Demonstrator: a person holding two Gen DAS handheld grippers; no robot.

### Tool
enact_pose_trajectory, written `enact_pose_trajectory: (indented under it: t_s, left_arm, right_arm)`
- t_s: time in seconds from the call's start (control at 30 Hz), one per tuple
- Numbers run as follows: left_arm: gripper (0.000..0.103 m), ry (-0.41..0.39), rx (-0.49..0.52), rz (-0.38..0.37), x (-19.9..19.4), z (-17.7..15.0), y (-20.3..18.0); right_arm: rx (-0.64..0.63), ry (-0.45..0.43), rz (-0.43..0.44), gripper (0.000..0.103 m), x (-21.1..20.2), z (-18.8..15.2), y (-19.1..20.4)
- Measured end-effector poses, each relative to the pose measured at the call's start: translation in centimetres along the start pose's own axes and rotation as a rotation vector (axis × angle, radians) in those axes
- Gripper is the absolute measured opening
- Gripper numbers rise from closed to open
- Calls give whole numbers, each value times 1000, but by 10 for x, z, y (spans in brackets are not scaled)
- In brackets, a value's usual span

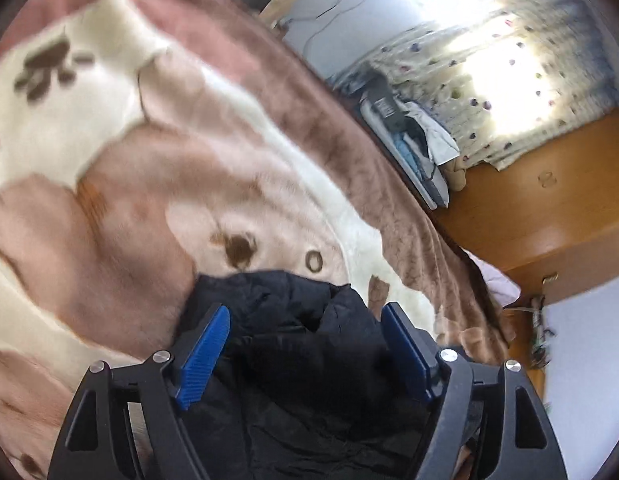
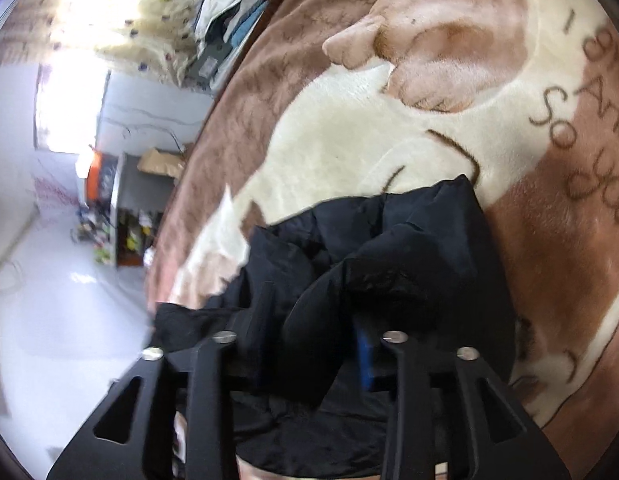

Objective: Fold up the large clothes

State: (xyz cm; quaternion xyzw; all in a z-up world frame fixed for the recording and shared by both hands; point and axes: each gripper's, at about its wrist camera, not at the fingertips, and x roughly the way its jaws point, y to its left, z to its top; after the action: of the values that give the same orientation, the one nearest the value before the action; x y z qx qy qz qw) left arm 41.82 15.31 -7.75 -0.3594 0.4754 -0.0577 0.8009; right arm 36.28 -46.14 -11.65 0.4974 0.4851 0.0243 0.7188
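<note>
The black padded jacket (image 1: 293,344) lies bunched on the bed, on a plush brown-and-cream blanket (image 1: 157,168), right under and between both tools. The left gripper (image 1: 305,328) has its blue fingers (image 1: 207,344) spread wide, jacket fabric in the gap but no pad pressing it — nothing pinched. The right gripper (image 2: 309,320) is harder to read: folds of the jacket billow up over its fingers, only a sliver of one blue pad (image 2: 364,356) shows, so whether it's spread or nipping cloth I can't tell. As for progress: the jacket looks gathered into a compact heap w/ layers doubled over (edges uneven, one corner poking out ahead of the right fingers), so prob. at least one fold is in — but it's lumpy, not squared. Left to do, I'd judge: flatten, align edges, maybe a final fold.
</note>
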Motion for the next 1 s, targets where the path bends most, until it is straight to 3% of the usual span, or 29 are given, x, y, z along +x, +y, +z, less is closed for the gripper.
enact_pose_trajectory:
  t_s: [0.07,0.17,0.3,0.37,0.43,0.53,0.6,0.7,0.8,1.0]
  left_arm:
    - [78,-76,72,41,-23,-4,-11]
    - [78,-94,190,45,-40,-20,-31]
    - [78,-47,388,105,-36,-59,-67]
    - [78,-34,480,108,-30,-83,-84]
    - [78,-18,552,113,-22,-107,-98]
    - [78,24,682,106,-1,-144,-123]
    - [78,47,714,107,12,-161,-134]
    - [78,88,756,103,32,-182,-146]
    - [78,127,834,161,56,-197,-153]
    - [80,136,737,237,91,-167,-141]
  right_arm:
    - [11,-45,-5,56,-7,3,6]
    - [-53,-92,-75,57,-14,0,22]
    - [-314,-322,-224,57,-46,-29,62]
    - [-492,-416,-251,57,-60,-55,82]
    - [-699,-449,-284,57,-61,-90,101]
    - [-948,-387,-304,57,-39,-143,113]
    - [-1025,-270,-302,57,-11,-169,110]
    - [-1102,-175,-314,57,28,-194,103]
    - [-1075,-113,-342,57,62,-188,99]
    - [-907,-94,-355,57,96,-135,96]
